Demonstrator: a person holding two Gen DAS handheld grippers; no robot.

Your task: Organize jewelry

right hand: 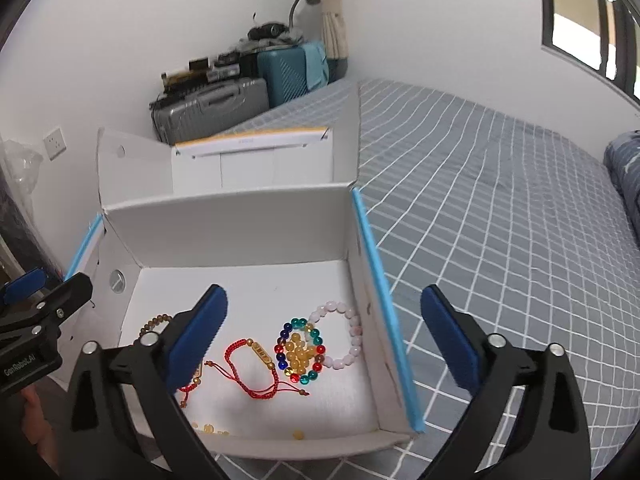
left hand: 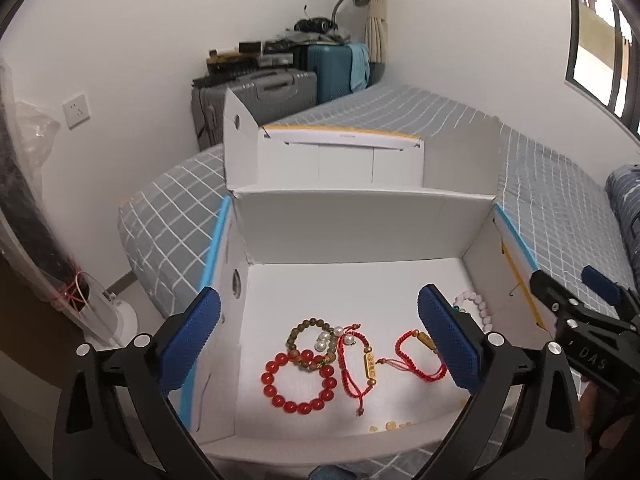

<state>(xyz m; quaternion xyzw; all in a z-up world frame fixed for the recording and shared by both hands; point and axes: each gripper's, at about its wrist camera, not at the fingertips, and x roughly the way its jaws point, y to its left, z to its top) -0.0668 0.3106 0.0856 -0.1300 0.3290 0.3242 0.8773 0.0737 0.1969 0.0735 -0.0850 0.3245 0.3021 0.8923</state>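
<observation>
Pink bead bracelet half hidden behind left gripper's right finger. Brown bead bracelet and red cord bracelet mostly hidden behind right gripper's left finger. Engraving on gold charm unreadable.

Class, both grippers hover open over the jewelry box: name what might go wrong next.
1. The olive bead bracelet overlaps the red bead bracelet; lifting one may drag the other.
2. Loose amber beads inside the multicolored bracelet could scatter.
3. The red cord bracelet has trailing ends that may snag.
</observation>
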